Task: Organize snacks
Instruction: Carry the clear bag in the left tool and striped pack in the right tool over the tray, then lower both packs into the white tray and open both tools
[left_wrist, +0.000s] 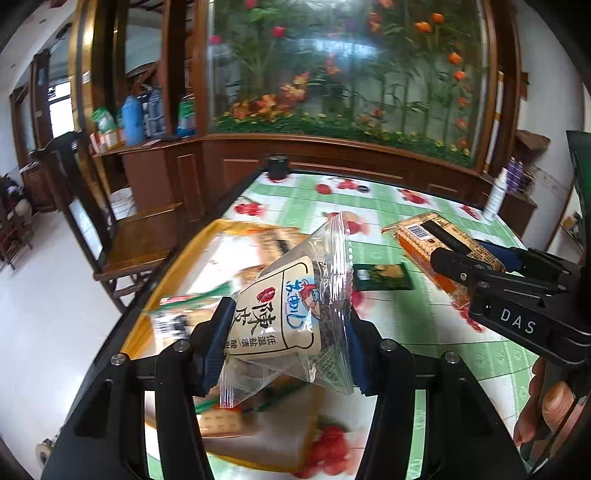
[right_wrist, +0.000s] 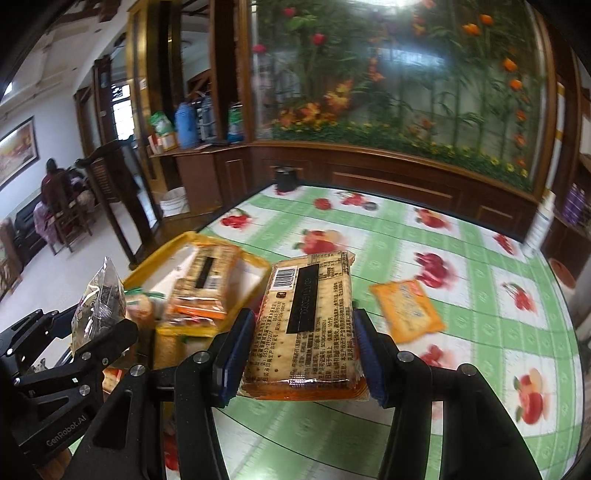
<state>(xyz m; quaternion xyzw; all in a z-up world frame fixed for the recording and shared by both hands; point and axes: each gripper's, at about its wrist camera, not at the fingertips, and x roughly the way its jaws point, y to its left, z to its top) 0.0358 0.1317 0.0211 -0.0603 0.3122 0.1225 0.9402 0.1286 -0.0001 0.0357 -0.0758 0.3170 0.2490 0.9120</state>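
Observation:
My left gripper (left_wrist: 286, 339) is shut on a clear snack bag with a cream label (left_wrist: 291, 314), held above the yellow tray (left_wrist: 181, 258). Its bag (right_wrist: 99, 295) also shows at the left of the right wrist view. My right gripper (right_wrist: 301, 354) is shut on a long cracker pack (right_wrist: 314, 321), lifted over the table just right of the tray (right_wrist: 255, 263). That pack (left_wrist: 436, 243) appears at the right in the left wrist view, clamped by the right gripper's fingers (left_wrist: 458, 269). Several cracker packs (right_wrist: 203, 288) lie in the tray.
An orange flat packet (right_wrist: 406, 310) and a dark green packet (left_wrist: 382, 277) lie on the fruit-print tablecloth (right_wrist: 480, 295). A black cup (left_wrist: 277, 166) stands at the far table edge. A wooden chair (left_wrist: 122, 236) stands left of the table. A hand (left_wrist: 546, 406) holds the right tool.

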